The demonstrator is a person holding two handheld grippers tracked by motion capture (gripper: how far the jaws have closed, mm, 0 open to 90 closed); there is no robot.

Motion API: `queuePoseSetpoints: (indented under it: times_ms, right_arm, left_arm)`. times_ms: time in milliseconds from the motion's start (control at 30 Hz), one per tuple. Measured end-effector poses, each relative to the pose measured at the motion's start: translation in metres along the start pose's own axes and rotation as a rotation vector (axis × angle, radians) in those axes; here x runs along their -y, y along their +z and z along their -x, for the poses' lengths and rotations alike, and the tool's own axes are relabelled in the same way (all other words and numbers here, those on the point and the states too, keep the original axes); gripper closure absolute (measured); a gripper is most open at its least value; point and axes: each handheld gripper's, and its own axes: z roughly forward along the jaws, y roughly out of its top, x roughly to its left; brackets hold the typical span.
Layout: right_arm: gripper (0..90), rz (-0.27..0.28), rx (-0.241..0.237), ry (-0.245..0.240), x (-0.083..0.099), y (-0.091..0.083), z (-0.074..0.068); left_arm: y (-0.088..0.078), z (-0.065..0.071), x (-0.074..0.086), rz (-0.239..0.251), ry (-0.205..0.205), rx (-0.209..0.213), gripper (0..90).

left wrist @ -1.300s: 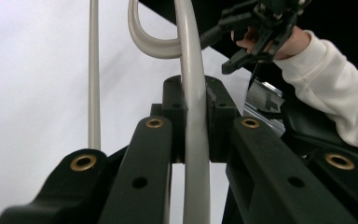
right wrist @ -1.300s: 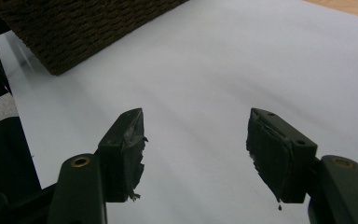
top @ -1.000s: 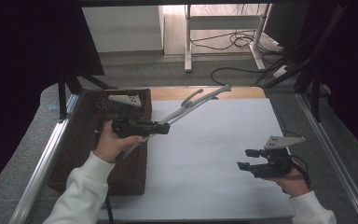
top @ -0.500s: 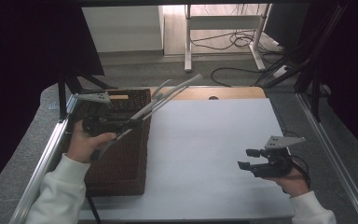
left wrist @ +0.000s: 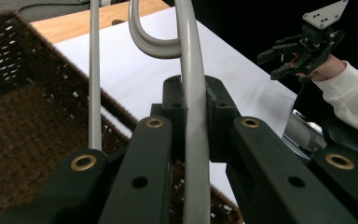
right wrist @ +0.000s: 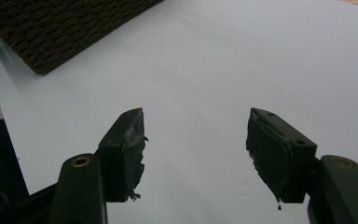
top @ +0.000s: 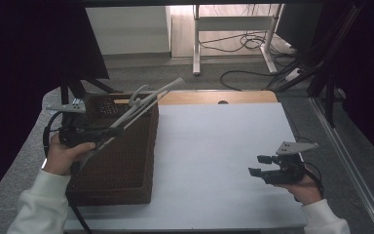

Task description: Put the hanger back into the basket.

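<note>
A grey clothes hanger [top: 142,103] is clamped in my left gripper [top: 111,130], which is shut on it and held over the brown woven basket [top: 121,180] at the table's left. The hanger slants up and to the right, its hook toward the basket's far rim. In the left gripper view, the hanger's bar [left wrist: 193,93] runs between the closed jaws of that gripper [left wrist: 193,109], with the basket's inside [left wrist: 23,121] below. My right gripper [top: 255,165] stands open and empty over the white table [top: 214,146] at the right; its pads [right wrist: 130,140] are wide apart.
The basket's corner [right wrist: 70,28] lies at the far left of the right gripper view. The white tabletop [right wrist: 214,60] stretches between basket and right hand. Beyond the table are a wooden strip [top: 209,96], cables on the floor and a desk frame.
My left hand has carried the hanger leftward, from over the basket's right edge to above the basket's left part. The right hand has stayed where it was.
</note>
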Motion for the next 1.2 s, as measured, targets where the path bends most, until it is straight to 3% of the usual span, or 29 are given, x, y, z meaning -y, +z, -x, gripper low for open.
queuePoseSetpoints:
  times_ms: [633,1100,1200]
  right_arm:
    - [37.1,0.001,0.019,0.006,0.004,0.001,0.004]
    - [36.9,-0.018,0.016,0.012,0.005,0.004,0.005]
    - [36.8,-0.022,0.015,0.011,0.006,0.005,0.005]
  left_arm:
    - [-0.036,-0.034,0.039,0.026,-0.067,-0.059,81.8]
    - [-0.037,-0.051,0.063,0.014,-0.085,-0.06,81.8]
    - [-0.035,-0.055,0.067,0.015,-0.104,-0.063,81.7]
